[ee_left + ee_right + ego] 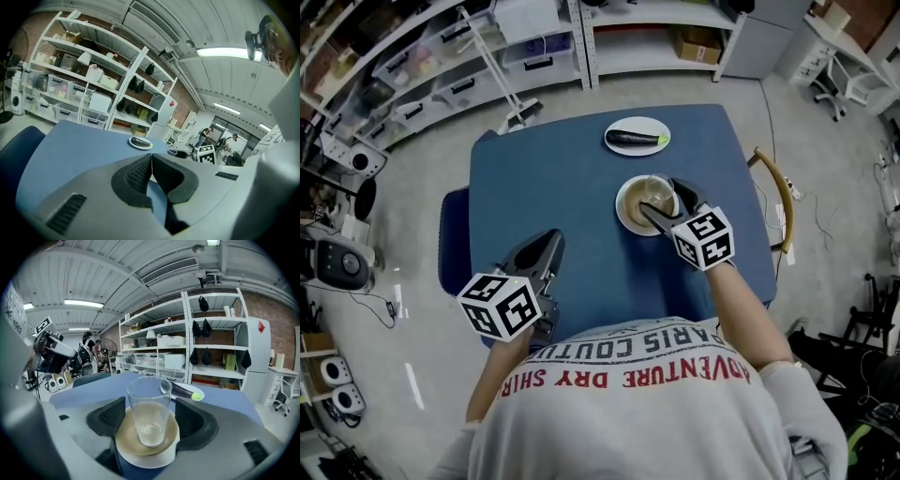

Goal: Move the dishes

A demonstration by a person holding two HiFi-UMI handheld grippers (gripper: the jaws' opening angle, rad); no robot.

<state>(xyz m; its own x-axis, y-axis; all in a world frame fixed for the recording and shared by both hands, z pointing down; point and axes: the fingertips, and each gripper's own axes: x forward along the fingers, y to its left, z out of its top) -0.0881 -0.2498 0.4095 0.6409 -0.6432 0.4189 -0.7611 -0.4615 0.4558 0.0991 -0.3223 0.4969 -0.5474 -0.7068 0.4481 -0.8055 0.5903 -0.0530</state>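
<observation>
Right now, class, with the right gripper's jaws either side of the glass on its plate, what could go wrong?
The glass stands loose on the tan plate, between the right gripper's open jaws: an off-centre close could tip it. Lifting the plate alone could slide the glass off onto the blue table.

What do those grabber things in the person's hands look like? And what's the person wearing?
The left gripper and the right gripper each have a grey body and two black jaws with ridged pads. Behind the jaws sits a white cube printed with black square markers. The person wears a pale grey shirt with red and dark lettering.
</observation>
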